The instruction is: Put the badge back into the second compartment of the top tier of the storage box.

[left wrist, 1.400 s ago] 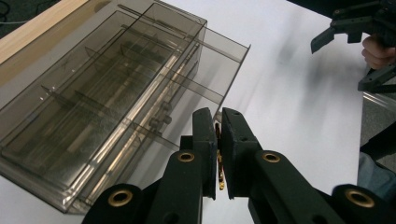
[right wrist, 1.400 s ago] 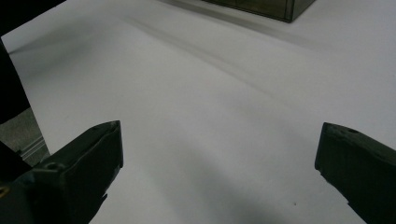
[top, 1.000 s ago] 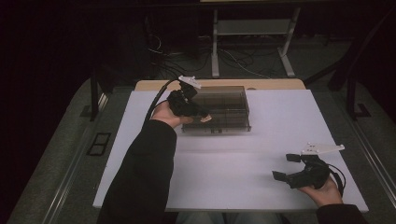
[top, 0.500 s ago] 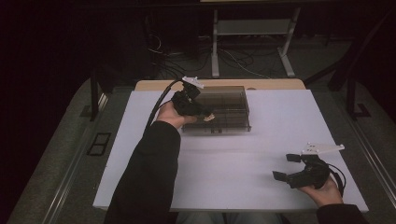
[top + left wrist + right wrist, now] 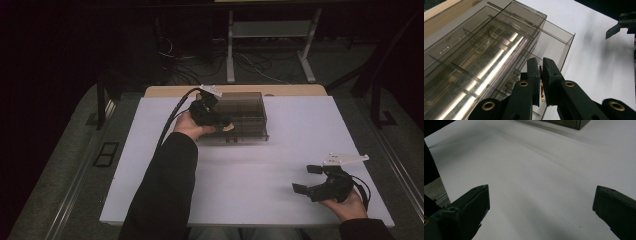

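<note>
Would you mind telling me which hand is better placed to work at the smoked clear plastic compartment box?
Left: the left gripper is over the box; the right gripper waits far away, open.

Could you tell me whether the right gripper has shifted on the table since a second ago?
No. In the high view the right gripper sits at the same spot near the near right corner of the white table, jaws open as before.

Occluded and indeterminate items

Small gold-coloured item (image 5: 541, 86) between the left gripper (image 5: 541, 65) jaws: mostly hidden, identity indeterminable. Smoked organizer box (image 5: 566, 123): cropped by the frame's top edge.
</note>
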Demonstrator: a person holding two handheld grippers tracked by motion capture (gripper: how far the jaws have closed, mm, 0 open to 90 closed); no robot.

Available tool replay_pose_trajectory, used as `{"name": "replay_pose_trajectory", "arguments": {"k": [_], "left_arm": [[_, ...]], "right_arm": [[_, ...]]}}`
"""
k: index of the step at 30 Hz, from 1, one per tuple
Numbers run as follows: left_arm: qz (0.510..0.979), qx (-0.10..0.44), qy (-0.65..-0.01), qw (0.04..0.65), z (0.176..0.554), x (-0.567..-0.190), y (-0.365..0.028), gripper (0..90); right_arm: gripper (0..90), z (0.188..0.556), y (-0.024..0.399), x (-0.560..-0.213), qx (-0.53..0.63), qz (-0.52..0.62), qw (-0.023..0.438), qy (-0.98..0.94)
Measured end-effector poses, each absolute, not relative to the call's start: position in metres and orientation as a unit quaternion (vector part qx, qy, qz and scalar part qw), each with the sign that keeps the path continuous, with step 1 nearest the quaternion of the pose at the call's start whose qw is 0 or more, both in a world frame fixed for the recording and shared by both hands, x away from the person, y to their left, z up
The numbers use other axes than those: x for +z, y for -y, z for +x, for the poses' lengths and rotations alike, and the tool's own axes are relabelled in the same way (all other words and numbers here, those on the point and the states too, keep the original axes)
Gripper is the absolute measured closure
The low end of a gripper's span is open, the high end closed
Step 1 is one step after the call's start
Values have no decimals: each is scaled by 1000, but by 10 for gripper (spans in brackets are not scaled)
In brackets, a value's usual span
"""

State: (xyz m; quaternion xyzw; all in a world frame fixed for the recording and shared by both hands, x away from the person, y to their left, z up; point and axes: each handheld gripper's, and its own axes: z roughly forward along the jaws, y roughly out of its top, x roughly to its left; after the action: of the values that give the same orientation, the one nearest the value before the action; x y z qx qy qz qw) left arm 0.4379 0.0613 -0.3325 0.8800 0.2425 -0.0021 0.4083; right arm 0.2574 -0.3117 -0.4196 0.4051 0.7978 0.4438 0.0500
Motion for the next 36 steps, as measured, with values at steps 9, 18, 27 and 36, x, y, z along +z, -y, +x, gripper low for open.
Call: {"name": "replay_pose_trajectory", "arguments": {"k": [9, 18, 27, 36], "left_arm": [[876, -13, -254, 410, 443, -348, -60, 838], [870, -22, -262, 416, 447, -357, -60, 836], [872, -25, -263, 412, 447, -366, -53, 834], [875, -17, -264, 406, 447, -366, -50, 826]], "right_arm": [[4, 258, 311, -421, 441, 405, 48, -800], [3, 258, 310, -421, 439, 402, 47, -802], [4, 258, 310, -422, 439, 402, 47, -802], [4, 258, 310, -422, 438, 401, 46, -803]]}}
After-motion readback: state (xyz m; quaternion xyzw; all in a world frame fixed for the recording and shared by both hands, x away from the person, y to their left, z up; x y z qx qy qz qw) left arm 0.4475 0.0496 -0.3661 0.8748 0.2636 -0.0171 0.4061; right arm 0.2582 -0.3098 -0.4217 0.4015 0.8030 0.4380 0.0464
